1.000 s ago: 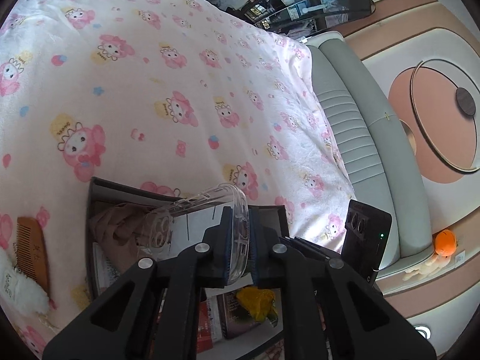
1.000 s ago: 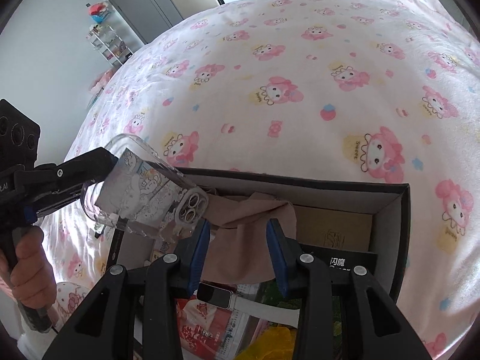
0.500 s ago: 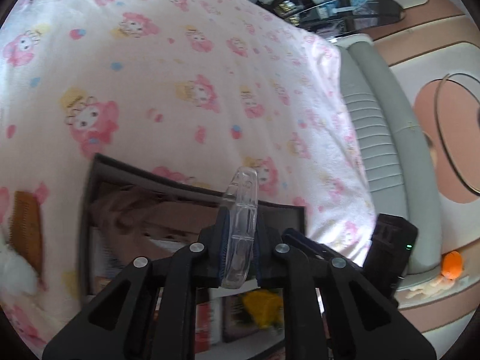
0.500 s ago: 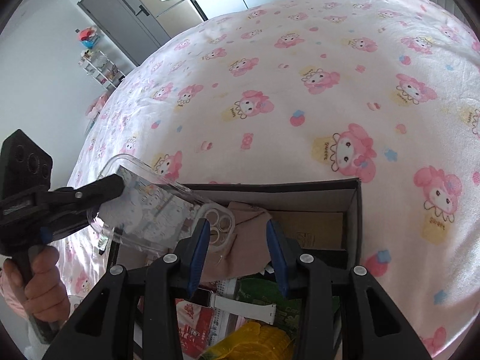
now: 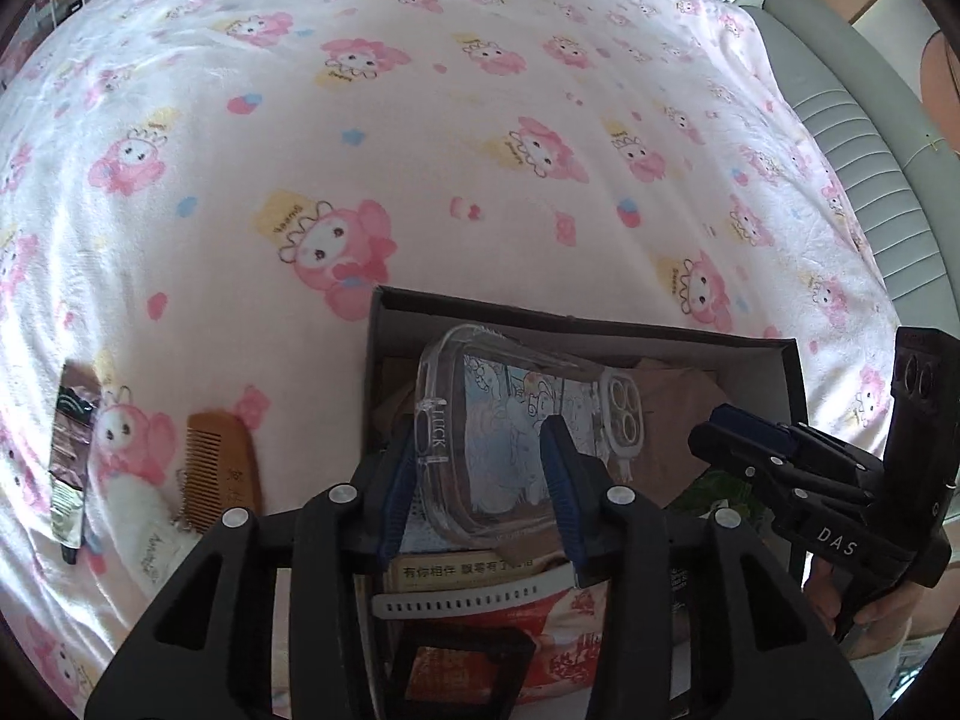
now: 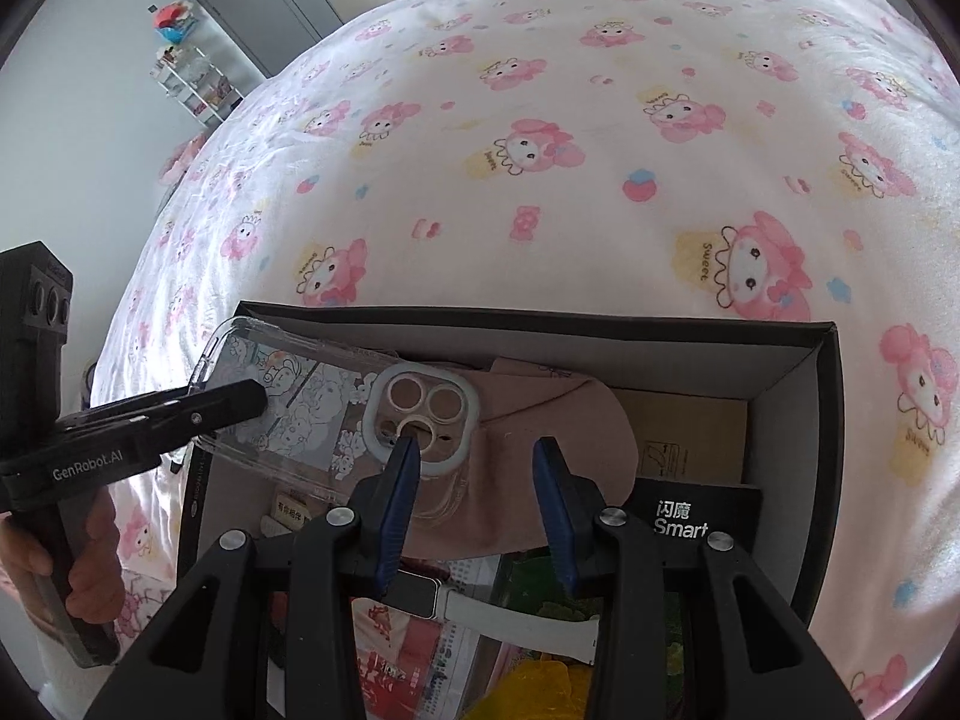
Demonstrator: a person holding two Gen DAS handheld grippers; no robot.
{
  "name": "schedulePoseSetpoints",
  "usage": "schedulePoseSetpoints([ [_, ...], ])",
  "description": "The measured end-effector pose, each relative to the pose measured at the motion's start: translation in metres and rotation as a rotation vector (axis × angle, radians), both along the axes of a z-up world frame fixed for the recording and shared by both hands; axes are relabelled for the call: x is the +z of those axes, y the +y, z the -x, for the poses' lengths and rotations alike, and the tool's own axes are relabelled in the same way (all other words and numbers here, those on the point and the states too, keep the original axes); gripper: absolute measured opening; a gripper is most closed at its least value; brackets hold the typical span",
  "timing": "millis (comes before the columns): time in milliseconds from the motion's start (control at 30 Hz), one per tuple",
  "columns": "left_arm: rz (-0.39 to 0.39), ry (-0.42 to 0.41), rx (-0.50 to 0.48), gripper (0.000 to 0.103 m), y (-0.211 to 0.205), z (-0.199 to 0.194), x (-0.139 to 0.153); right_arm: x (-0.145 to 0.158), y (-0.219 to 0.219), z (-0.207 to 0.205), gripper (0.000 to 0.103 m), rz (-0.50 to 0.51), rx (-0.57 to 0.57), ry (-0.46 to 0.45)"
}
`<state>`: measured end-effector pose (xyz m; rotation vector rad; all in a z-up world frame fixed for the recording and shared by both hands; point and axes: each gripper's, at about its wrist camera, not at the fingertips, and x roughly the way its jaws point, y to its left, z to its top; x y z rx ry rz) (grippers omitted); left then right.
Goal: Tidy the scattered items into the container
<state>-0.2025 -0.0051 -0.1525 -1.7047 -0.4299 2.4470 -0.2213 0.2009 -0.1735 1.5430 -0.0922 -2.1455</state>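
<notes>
Left gripper [image 5: 480, 480] we hold level over box [image 5: 786, 372], jaws spread around phone case [image 5: 510, 438]; grip unclear. Right gripper [image 6: 474, 492] hovers open, empty.
</notes>
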Motion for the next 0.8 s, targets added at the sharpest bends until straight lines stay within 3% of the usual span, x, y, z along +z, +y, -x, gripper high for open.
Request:
schedulePoseSetpoints([
  [133,0.101,0.12,-0.002,0.048,-0.001,-0.008,0.029,-0.003,-0.003,-0.004,0.035,-0.012,0.005,-0.006],
  [233,0.111,0.162,-0.025,0.047,0.0,-0.011,0.035,-0.007,-0.006,-0.004,0.035,-0.033,0.011,-0.012],
  [367,-0.048,0.032,-0.109,0.047,0.009,-0.003,0.009,-0.006,-0.014,-0.006,0.035,-0.056,0.031,-0.005],
  [400,-0.058,-0.001,-0.119,0.047,0.014,0.0,0.0,-0.008,-0.016,-0.008,0.035,-0.064,0.04,-0.005],
  [500,0.005,-0.066,-0.151,0.047,0.027,0.006,-0.02,-0.016,-0.023,-0.013,0.035,-0.096,0.071,-0.025],
  [567,-0.012,-0.101,-0.172,0.047,0.03,0.009,-0.03,-0.018,-0.025,-0.017,0.035,-0.113,0.086,-0.028],
  [667,0.043,-0.089,-0.201,0.046,0.039,0.006,-0.033,-0.018,-0.024,-0.019,0.036,-0.142,0.091,-0.024],
  [733,0.009,-0.105,-0.227,0.042,0.045,0.004,-0.036,-0.021,-0.022,-0.019,0.04,-0.159,0.088,-0.032],
  [800,0.024,-0.107,-0.25,0.042,0.052,0.003,-0.038,-0.025,-0.021,-0.019,0.04,-0.172,0.088,-0.038],
])
